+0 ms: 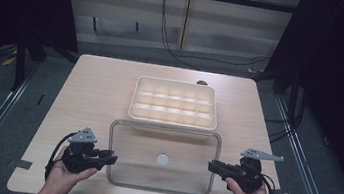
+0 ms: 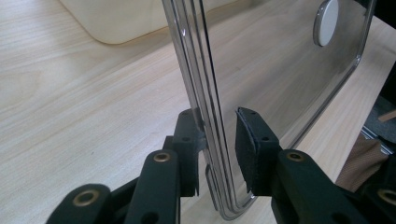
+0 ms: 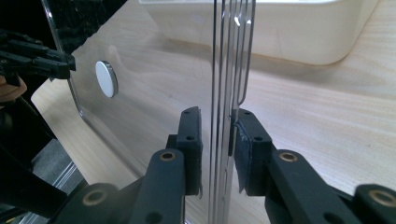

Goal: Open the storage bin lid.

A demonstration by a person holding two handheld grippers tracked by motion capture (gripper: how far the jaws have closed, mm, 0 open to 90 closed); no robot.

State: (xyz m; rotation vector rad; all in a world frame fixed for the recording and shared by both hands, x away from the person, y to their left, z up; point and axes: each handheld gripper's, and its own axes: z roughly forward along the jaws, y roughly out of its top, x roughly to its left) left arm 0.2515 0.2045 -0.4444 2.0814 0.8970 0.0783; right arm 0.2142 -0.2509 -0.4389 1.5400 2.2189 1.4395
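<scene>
A clear plastic lid with a white round knob hangs level, low over the table, in front of a cream compartment box. My left gripper is shut on the lid's left edge and my right gripper is shut on its right edge. In the left gripper view the jaws straddle the ribbed rim of the lid, with the knob farther off. In the right gripper view the pads pinch the rim of the lid, and the knob shows beyond.
The box stands mid-table, divided into several empty cells, its front wall close behind the lid. The wooden table has bare room left and right of the box. Cables run across the floor behind the table.
</scene>
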